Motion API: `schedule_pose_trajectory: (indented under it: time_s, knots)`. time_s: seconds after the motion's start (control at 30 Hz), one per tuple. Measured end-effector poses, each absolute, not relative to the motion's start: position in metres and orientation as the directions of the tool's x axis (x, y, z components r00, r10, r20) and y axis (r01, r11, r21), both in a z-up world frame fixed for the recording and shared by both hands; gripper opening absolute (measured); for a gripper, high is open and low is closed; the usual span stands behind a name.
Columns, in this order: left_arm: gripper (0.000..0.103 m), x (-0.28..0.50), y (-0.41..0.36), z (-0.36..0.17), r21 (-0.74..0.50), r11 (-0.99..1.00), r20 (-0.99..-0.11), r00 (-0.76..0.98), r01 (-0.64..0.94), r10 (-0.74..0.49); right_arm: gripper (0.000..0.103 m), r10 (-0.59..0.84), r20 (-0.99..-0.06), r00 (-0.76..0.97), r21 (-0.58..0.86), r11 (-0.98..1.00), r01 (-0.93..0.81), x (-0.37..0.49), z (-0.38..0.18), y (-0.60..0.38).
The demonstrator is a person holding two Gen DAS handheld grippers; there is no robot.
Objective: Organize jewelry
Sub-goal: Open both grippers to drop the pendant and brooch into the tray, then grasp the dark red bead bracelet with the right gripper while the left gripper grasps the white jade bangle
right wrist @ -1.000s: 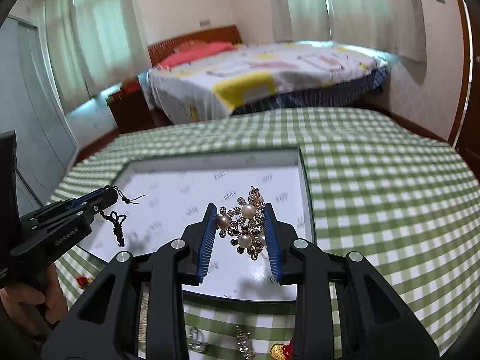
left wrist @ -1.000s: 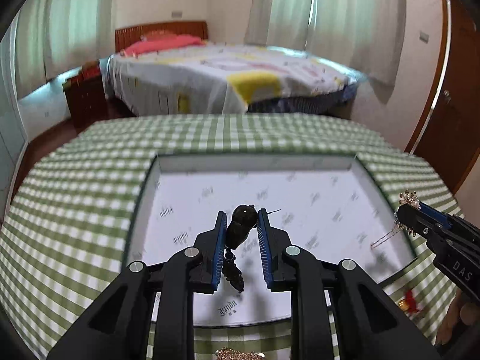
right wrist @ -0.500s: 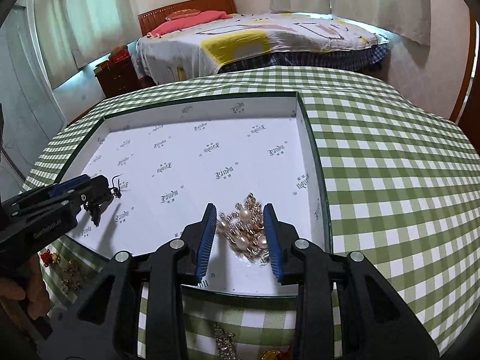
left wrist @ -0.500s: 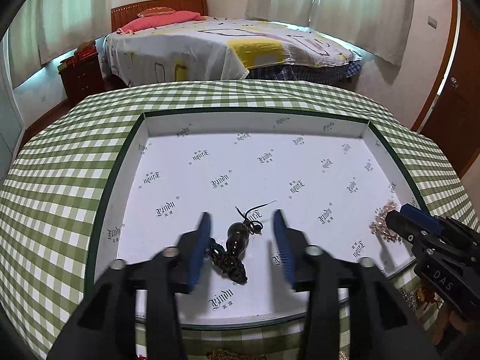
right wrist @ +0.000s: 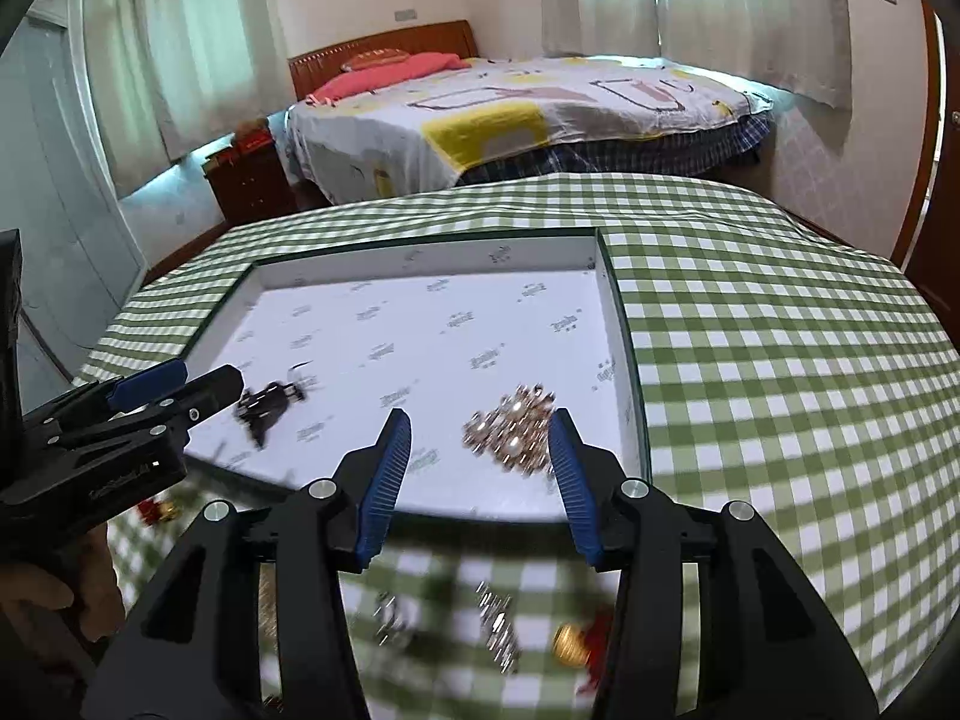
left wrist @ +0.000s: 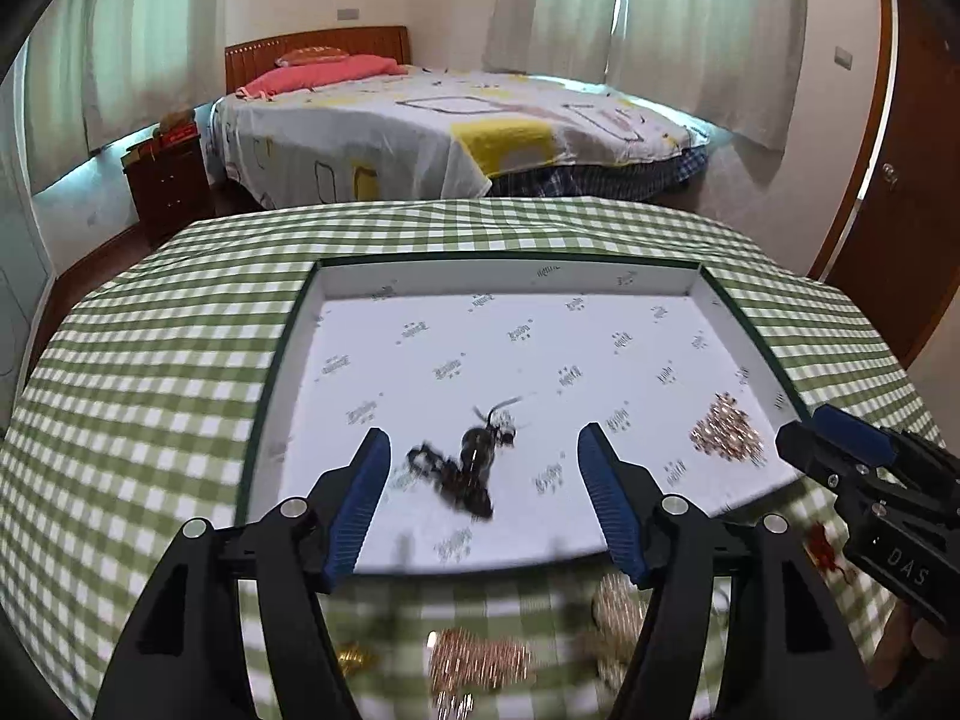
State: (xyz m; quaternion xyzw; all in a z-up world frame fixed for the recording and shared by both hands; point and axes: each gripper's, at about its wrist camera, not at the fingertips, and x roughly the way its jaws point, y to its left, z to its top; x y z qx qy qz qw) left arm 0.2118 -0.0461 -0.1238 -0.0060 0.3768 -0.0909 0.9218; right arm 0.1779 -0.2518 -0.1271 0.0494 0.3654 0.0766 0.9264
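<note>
Left gripper (left wrist: 483, 492) points down, its fingers spreading apart – the dark pendant (left wrist: 474, 462) lies loose between them in the white tray (left wrist: 684, 285). Right gripper (right wrist: 480, 468) likewise opening, pearl brooch (right wrist: 513, 432) released; its body reads "DAS".

A bed (left wrist: 456, 120) with a patterned sheet fills the upper centre; a wooden door (left wrist: 900, 180) stands at right.
</note>
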Motion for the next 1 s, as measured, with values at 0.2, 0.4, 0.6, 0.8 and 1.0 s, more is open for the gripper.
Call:
schedule_pose_trajectory:
  time_s: [0.2,0.4,0.6,0.8,1.0]
  knots:
    - [0.064,0.163,-0.029,-0.117,-0.084,0.987,-0.672,0.724,0.136,-0.157,0.047,0.186,-0.675,0.714,0.14,0.982,-0.123,0.13,-0.129,-0.239]
    - [0.065,0.124,-0.012,-0.122,-0.067,0.994,-0.674,0.73,0.088,-0.11,0.047,0.192,-0.689,0.699,0.134,0.981,-0.137,0.09,-0.141,-0.225]
    - [0.065,0.091,0.006,-0.135,-0.048,0.998,-0.7,0.712,0.044,-0.065,0.048,0.206,-0.707,0.676,0.126,0.978,-0.167,0.068,-0.152,-0.211]
    - [0.065,0.068,0.023,-0.14,-0.041,0.999,-0.707,0.706,0.001,-0.03,0.063,0.226,-0.722,0.654,0.116,0.971,-0.207,0.054,-0.162,-0.192]
    - [0.065,0.059,0.037,-0.144,-0.046,0.998,-0.713,0.701,-0.036,-0.007,0.066,0.22,-0.761,0.61,0.085,0.966,-0.243,0.055,-0.177,-0.174]
